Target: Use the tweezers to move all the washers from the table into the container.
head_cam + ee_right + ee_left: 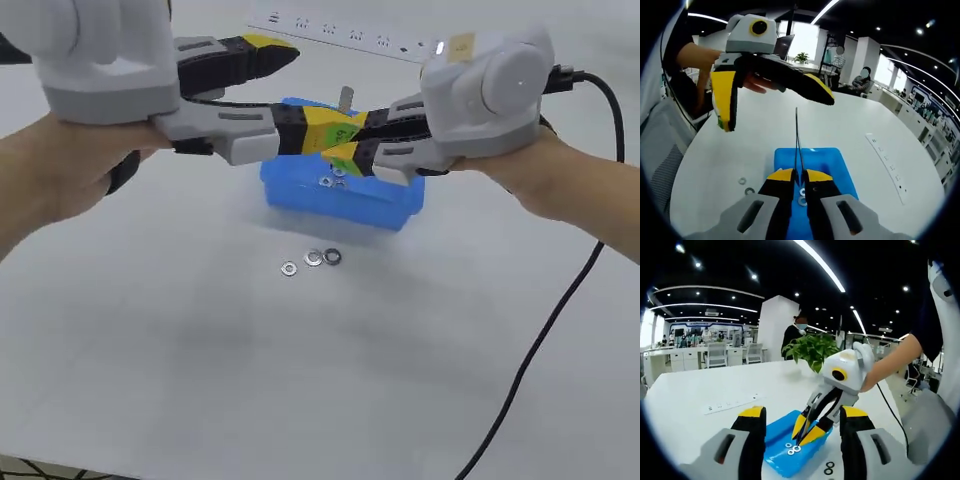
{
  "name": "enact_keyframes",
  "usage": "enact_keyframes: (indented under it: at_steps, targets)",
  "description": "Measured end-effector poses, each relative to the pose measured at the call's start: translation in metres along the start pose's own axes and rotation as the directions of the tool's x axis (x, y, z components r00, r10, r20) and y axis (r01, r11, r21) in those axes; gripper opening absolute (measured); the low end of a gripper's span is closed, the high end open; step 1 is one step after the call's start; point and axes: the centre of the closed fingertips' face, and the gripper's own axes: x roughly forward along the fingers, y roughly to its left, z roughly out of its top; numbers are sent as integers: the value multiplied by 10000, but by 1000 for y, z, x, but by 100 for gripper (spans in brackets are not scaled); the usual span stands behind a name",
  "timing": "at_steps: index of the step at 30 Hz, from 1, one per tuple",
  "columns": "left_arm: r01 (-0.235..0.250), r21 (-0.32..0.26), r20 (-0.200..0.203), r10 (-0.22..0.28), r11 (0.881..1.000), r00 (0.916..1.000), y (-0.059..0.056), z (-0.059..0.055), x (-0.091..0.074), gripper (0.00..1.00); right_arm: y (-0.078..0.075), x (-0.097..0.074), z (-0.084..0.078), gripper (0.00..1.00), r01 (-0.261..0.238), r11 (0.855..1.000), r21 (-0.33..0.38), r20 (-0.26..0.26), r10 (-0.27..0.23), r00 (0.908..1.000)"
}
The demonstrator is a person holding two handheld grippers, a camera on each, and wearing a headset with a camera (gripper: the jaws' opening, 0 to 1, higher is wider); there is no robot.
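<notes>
Right gripper (799, 175) clamps the tweezers (796, 130), tips nearly together over the container (826, 164). Washer between them? Can't tell. Left gripper (803, 414) gapes, empty. If loaded, release low inside; three washers (313, 258) lie tableside, short of the tips.

On the desk (200, 350), the container (345, 205) sits mid-frame. Three washers (312, 260) lie just below it, others inside. A power strip (340, 35) runs along the top.

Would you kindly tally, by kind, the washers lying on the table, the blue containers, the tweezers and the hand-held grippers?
Washers on the table: 3
Blue container: 1
Tweezers: 1
Hand-held grippers: 2, the left hand-held gripper and the right hand-held gripper
Total: 7
</notes>
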Motion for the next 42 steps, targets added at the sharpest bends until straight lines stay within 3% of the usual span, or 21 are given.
enact_keyframes:
  at_steps: [2,13,19,24,29,30,31,32,34,37,42]
  targets:
    - [338,41,-67,-338,9994,9994,-4,0,5,58,1,0,-1,9,-46,10000,-85,-52,45,10000]
    - [1121,448,-214,-1113,9927,9936,-6,0,9,28,0,-1,-5,9,-135,9998,-129,-113,133,9998]
    - [1773,586,-397,-1752,9824,9837,-10,-1,15,21,0,-1,-4,9,-197,9996,-177,-101,196,9998]
    - [2330,876,-643,-2280,9685,9715,-17,-3,14,8,0,-1,-3,9,-210,9996,-193,-70,208,9998]
    - [2528,1196,-797,-2445,9601,9664,-19,-4,16,8,0,-2,-3,9,-204,9995,-259,-133,200,9997]
    - [2568,1477,-830,-2468,9551,9655,-18,-4,16,7,0,-2,-3,9,-216,9994,-267,-140,212,9997]
    - [2379,2183,-912,-2229,9464,9706,-16,-3,17,7,1,-2,-3,9,-230,9993,-279,-165,226,9996]
    - [2256,2444,-999,-2069,9431,9733,-13,-3,17,6,1,-2,-3,9,-230,9993,-289,-174,225,9996]
    - [2460,2464,-1050,-2265,9374,9683,-20,-4,17,4,1,-2,-3,9,-207,9992,-331,-185,201,9996]
    - [2512,2828,-1117,-2284,9257,9672,-21,-4,17,4,1,-2,-2,10,-175,9991,-387,-203,167,9997]
    - [2404,2905,-1102,-2172,9262,9699,-17,-4,18,4,-1,-2,0,12,-6,9995,-320,-210,-1,9998]
